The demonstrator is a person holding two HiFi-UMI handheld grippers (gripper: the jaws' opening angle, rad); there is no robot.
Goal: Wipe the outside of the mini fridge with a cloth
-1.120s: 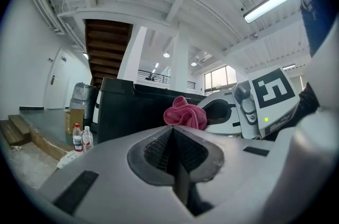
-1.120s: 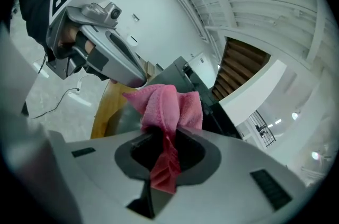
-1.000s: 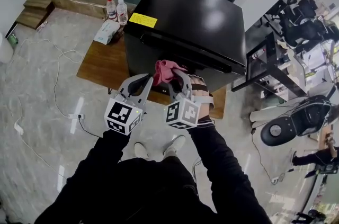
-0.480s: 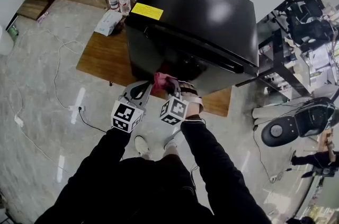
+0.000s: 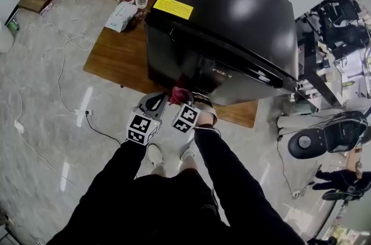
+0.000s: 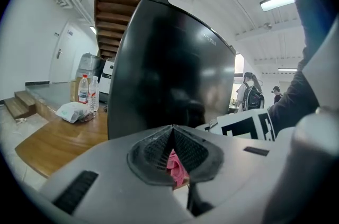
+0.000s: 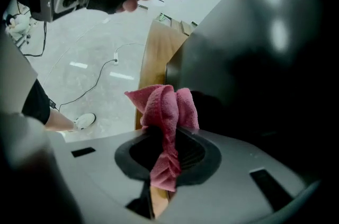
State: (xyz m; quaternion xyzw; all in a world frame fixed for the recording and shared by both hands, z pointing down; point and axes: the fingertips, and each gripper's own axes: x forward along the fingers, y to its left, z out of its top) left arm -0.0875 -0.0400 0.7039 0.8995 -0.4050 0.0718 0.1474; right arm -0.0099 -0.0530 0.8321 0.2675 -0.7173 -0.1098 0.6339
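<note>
Low down, pink cloth (image 7: 164,106) in right gripper (image 7: 168,139) at mini fridge (image 5: 232,12) front

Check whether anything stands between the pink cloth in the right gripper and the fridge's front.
Nothing visible does. The right gripper has its jaws shut on the pink cloth, and the cloth's bunched end sits right at the lower front of the black mini fridge, with no object between them. Whether it touches cannot be told.
</note>
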